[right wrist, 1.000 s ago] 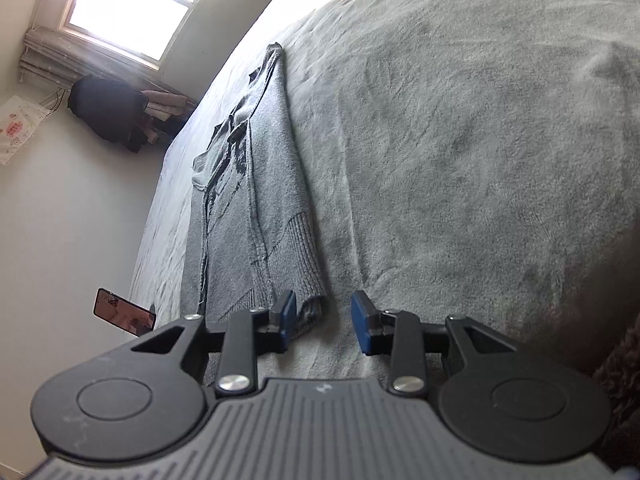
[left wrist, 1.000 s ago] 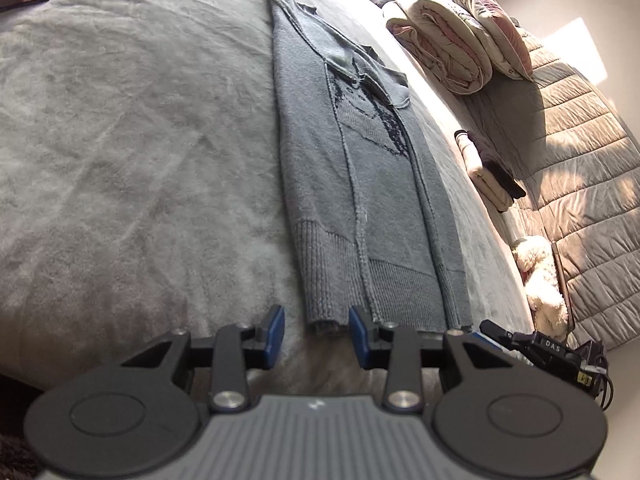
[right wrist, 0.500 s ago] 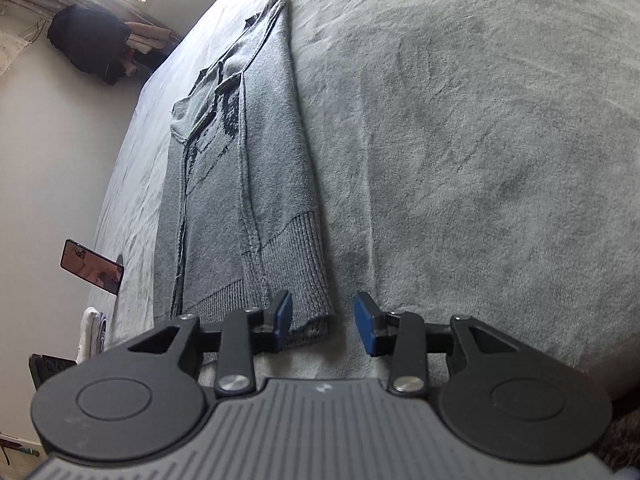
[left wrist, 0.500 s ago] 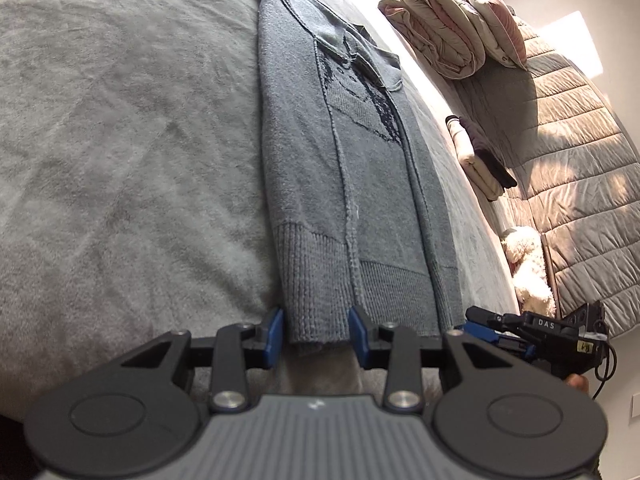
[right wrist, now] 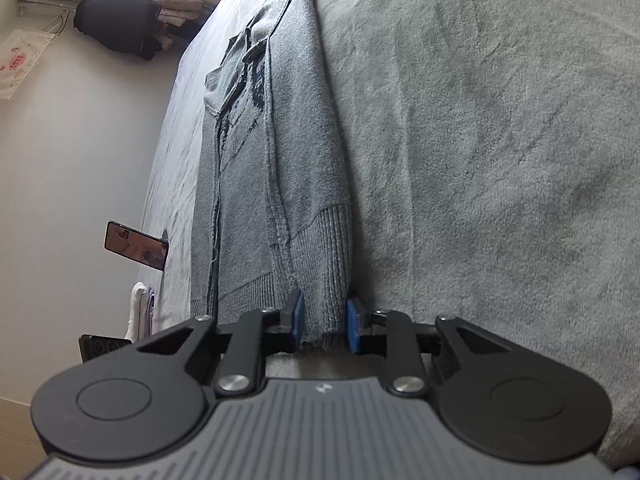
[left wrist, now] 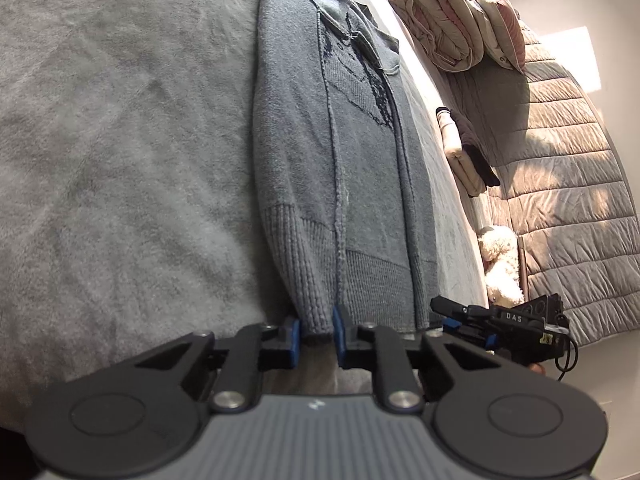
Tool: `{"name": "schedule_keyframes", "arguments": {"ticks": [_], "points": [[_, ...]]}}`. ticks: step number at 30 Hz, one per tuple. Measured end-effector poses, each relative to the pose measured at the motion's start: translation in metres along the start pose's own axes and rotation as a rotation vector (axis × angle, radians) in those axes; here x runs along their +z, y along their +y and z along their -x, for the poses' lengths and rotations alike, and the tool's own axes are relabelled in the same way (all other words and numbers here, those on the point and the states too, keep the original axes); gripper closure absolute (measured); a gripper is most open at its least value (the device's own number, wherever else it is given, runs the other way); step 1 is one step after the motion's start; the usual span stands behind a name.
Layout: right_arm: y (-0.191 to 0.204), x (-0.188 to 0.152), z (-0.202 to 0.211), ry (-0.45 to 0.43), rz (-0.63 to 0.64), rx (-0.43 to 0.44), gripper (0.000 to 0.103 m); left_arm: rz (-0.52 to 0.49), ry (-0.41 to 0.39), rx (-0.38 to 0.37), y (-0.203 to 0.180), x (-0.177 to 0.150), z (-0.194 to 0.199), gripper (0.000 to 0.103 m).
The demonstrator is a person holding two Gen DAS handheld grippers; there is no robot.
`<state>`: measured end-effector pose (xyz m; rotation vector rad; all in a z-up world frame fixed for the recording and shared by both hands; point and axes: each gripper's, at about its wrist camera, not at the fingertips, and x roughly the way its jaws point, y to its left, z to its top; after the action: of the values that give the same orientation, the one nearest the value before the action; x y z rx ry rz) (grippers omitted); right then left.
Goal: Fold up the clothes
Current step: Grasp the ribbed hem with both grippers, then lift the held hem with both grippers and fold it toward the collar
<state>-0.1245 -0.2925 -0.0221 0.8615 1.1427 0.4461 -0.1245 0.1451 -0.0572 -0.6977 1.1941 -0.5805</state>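
Observation:
A grey knit sweater (left wrist: pixel 360 168) lies flat on the grey bed, sides folded in to a long strip with a dark pattern on the chest. It also shows in the right wrist view (right wrist: pixel 280 168). My left gripper (left wrist: pixel 316 338) has closed to a narrow gap around one ribbed hem corner; the blue pads touch the knit. My right gripper (right wrist: pixel 323 322) straddles the other ribbed hem corner, with the jaws a little wider than the cloth. The right gripper also shows at the right in the left wrist view (left wrist: pixel 472 320).
The bed's grey blanket (left wrist: pixel 120 160) spreads wide. Rolled quilts and pillows (left wrist: pixel 452 20) and folded clothes (left wrist: pixel 464 148) lie by the quilted headboard, with a plush toy (left wrist: pixel 500 268). A phone (right wrist: pixel 134 244) stands at the bed edge near a wall.
Both grippers have moved forward onto the sweater's hem. The left jaws have narrowed onto the ribbed corner; the right jaws now straddle the other corner.

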Motion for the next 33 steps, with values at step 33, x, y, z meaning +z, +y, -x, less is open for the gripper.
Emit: {"name": "schedule_keyframes", "arguments": {"ticks": [33], "points": [[0.050,0.113,-0.042,-0.103,0.063,-0.013,0.090,0.119,-0.228,-0.103,0.002,0.121,-0.010,0.095]]}}
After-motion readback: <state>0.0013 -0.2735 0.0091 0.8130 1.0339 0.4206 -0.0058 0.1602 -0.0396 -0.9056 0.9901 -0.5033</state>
